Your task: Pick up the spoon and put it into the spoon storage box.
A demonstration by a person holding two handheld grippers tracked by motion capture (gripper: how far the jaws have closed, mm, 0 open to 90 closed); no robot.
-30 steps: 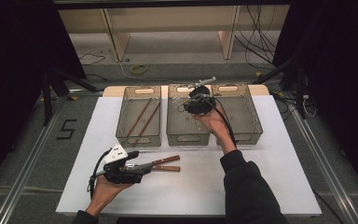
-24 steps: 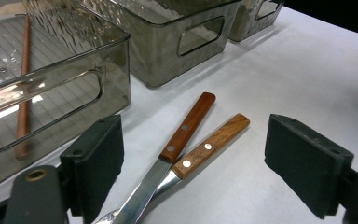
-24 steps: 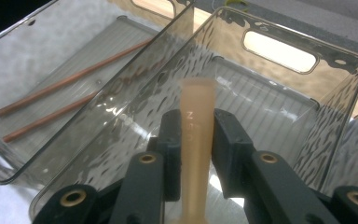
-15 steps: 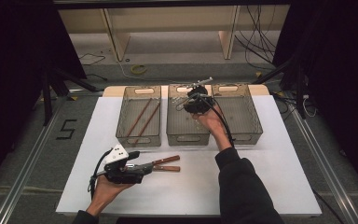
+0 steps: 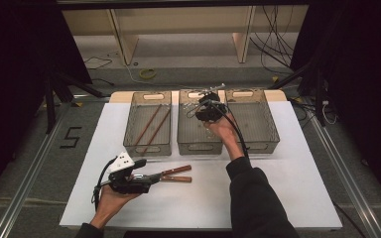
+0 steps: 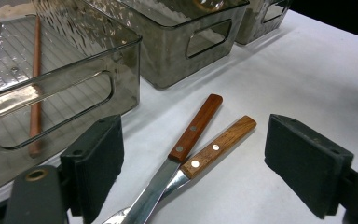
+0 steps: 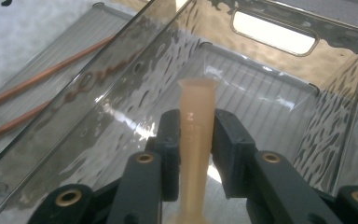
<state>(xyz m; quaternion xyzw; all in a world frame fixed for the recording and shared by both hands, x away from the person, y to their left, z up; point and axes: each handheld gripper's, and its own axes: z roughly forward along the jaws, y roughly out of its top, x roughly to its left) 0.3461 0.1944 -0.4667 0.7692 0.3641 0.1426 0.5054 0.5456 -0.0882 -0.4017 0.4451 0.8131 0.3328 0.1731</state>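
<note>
A pale, translucent beige utensil handle (image 7: 196, 140), flared and flat at its far end with faint raised lettering, stands between the jaws of the right tool (image 7: 195, 154) inside the middle smoked-plastic bin (image 7: 279, 107); on the white counter (image 6: 307, 70) lie two knives (image 6: 193, 149) with riveted wooden handles, one reddish, one lighter, blades crossing, between the spread jaws of the left tool (image 6: 193, 168).

Bins: three bins (image 5: 151, 124) side by side at table (image 5: 287, 188) back.
Left bin: two sticks (image 5: 149, 130) inside.
Front: two knives (image 5: 176, 173) on table, before bins.
</note>
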